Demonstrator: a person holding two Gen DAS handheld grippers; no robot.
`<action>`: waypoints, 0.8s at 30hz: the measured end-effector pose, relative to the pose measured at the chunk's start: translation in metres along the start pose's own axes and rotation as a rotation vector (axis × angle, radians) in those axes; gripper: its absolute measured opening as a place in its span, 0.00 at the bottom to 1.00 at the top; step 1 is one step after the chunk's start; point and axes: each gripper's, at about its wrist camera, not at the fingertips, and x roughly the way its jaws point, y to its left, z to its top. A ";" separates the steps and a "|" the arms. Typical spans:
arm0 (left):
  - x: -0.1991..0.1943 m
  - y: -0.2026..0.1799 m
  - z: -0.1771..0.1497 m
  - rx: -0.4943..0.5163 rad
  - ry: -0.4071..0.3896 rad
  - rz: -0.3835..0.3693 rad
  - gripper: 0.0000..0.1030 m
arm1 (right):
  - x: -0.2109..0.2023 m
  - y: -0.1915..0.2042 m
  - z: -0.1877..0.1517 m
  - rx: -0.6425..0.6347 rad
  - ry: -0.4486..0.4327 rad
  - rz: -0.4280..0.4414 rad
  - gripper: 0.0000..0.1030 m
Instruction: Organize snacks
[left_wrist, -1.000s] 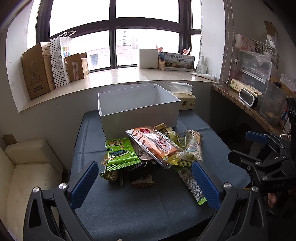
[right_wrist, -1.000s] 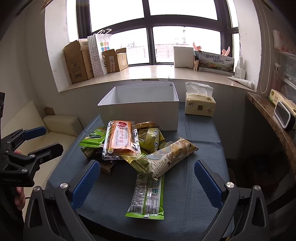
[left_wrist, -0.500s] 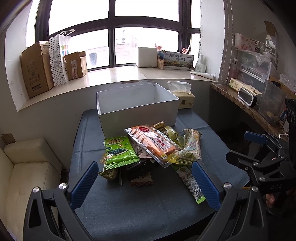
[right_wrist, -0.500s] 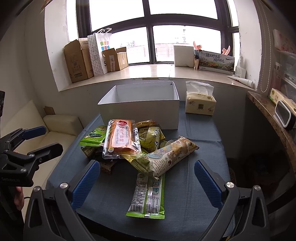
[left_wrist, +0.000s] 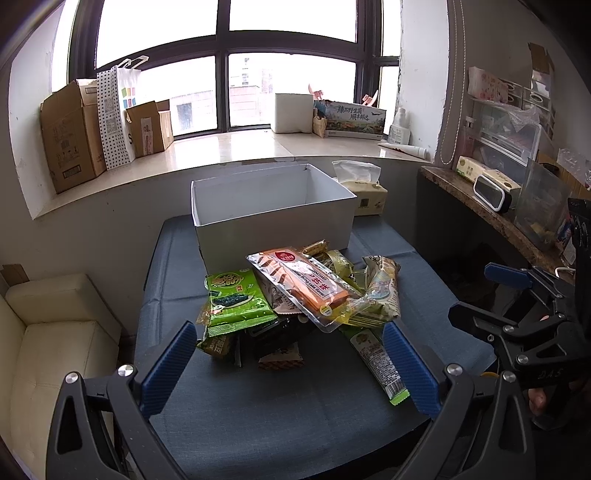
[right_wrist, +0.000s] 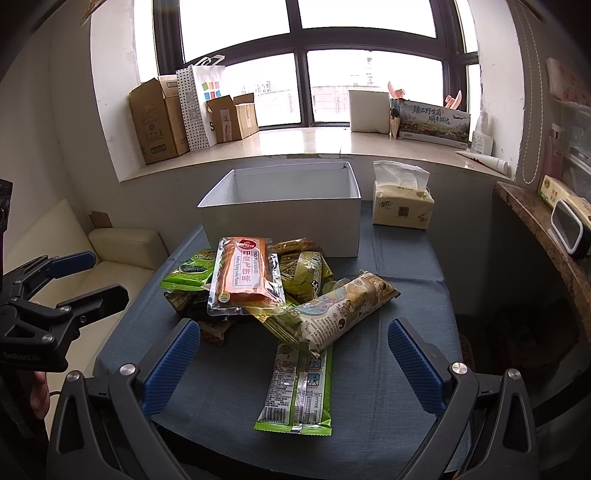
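A pile of snack packets lies on a blue-grey table (left_wrist: 258, 406) in front of an empty white box (left_wrist: 273, 221). On top is a clear pack with an orange cake (left_wrist: 306, 284), also in the right wrist view (right_wrist: 243, 278). A green seaweed packet (left_wrist: 236, 301) lies at the pile's left. A long patterned packet (right_wrist: 340, 314) and a flat green packet (right_wrist: 299, 387) lie nearest my right gripper (right_wrist: 291, 373). My left gripper (left_wrist: 288, 365) is open and empty, short of the pile. My right gripper is open and empty too, just above the table's near edge.
A tissue pack (right_wrist: 402, 206) stands right of the white box (right_wrist: 288, 221). A cream sofa (left_wrist: 48, 339) is left of the table. A shelf with a clock (left_wrist: 495, 192) runs along the right. Cardboard boxes (left_wrist: 74, 136) stand on the windowsill.
Both grippers have drifted very slightly; the view of the pile has barely shifted. Nothing was taken hold of and no packet moved.
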 end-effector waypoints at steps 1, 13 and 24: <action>0.000 0.000 0.000 -0.002 -0.001 -0.001 1.00 | 0.000 0.000 0.000 0.000 0.000 0.001 1.00; 0.002 0.003 -0.001 -0.014 0.005 -0.005 1.00 | 0.003 0.001 -0.002 0.005 0.008 0.014 1.00; 0.002 0.014 -0.003 -0.037 0.010 -0.005 1.00 | 0.010 -0.001 -0.002 0.012 0.028 0.043 1.00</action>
